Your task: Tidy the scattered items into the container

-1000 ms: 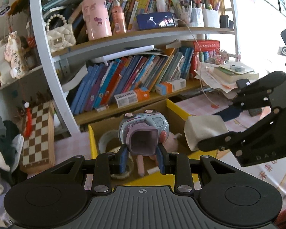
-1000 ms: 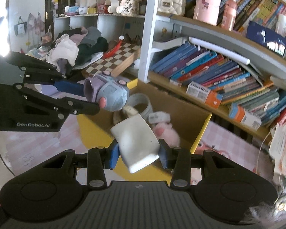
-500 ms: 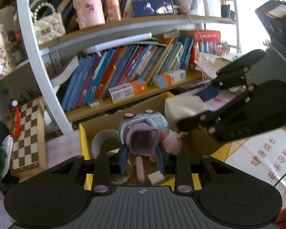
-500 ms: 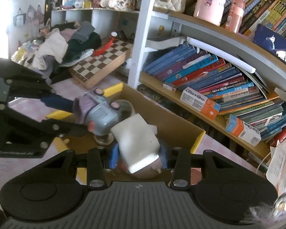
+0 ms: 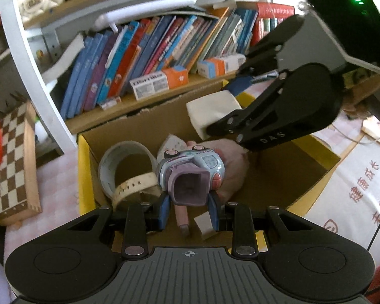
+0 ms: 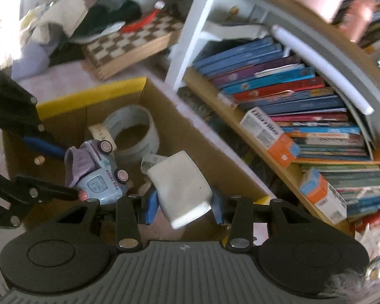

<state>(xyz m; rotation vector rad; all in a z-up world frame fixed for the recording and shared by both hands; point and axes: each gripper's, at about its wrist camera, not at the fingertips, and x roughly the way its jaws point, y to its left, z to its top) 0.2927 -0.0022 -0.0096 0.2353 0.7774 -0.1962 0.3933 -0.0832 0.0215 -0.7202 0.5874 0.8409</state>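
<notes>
here, left tool (image 5: pixel 188 209) clamped on pale-blue toy truck (image 5: pixel 191 174), right tool (image 6: pixel 182 206) gripping cream pouch (image 6: pixel 182 185)

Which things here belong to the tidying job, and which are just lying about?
Job:
- yellow-edged cardboard box
- blue and purple plastic toy truck, held in left gripper
- white rectangular block, held in right gripper
- grey tape roll, cream strap, pink soft toy, already in box

Lying about:
- shelved books
- wooden chessboard
- clothes pile
</notes>
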